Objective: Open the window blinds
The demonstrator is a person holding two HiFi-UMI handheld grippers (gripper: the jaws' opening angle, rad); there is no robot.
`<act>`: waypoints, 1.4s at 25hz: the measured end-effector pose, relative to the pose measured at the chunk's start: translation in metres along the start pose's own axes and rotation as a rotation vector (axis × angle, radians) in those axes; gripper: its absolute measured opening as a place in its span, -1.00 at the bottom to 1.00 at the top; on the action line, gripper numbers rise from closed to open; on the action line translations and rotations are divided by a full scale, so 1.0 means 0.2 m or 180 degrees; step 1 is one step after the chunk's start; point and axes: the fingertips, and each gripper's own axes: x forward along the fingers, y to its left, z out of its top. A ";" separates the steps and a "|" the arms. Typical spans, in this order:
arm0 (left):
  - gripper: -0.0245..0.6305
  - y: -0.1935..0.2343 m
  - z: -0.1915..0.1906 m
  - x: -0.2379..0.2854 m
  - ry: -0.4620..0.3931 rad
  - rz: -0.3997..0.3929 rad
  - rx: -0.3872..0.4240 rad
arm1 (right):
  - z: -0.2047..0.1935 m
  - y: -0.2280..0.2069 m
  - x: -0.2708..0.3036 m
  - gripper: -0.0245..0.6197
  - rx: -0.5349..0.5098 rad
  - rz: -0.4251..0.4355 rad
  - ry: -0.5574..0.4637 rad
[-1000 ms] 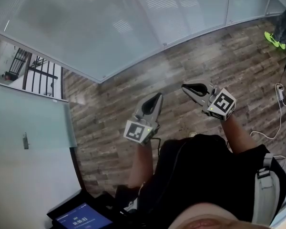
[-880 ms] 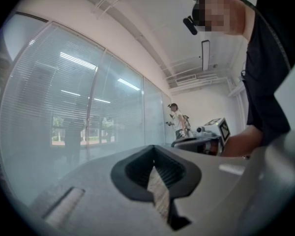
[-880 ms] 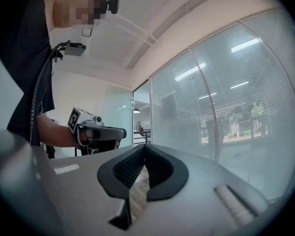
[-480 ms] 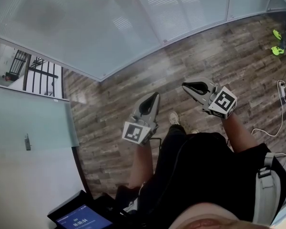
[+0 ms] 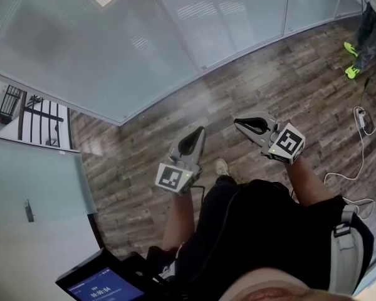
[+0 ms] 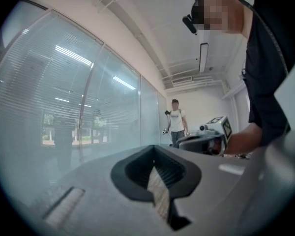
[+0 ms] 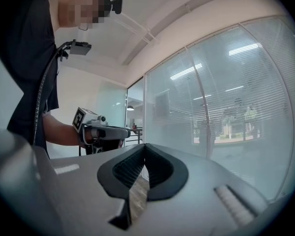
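Note:
The window blinds hang lowered behind a long glass wall, with their slats closed; they also show in the left gripper view and the right gripper view. My left gripper is shut and holds nothing, level above the wooden floor and well short of the glass. My right gripper is beside it, also shut and empty. The left gripper's jaws point along the glass wall, and the right gripper's jaws do the same. No cord or wand for the blinds is in view.
Another person stands at the far right by the glass. A white cable lies on the wooden floor at the right. A glass door with a handle is at the left, and a dark device with a lit screen sits below it.
Both grippers have drifted a little left and down in the head view, still shut. The glass wall has shifted in the view, and the person at the far right has stepped.

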 end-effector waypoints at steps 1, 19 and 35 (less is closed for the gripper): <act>-0.92 0.03 0.00 0.01 -0.0004 -0.0027 0.0009 | 0.00 -0.02 0.03 -0.90 0.0006 -0.0038 -0.0008; -0.92 0.63 0.03 0.14 -0.0174 -0.0340 -0.0005 | 0.07 -0.33 0.60 -0.90 -0.0180 -0.0304 0.0069; -0.92 1.10 -0.08 0.07 -0.0303 -0.0306 -0.0181 | 0.03 -0.45 1.06 -0.90 -0.0308 -0.0429 0.0182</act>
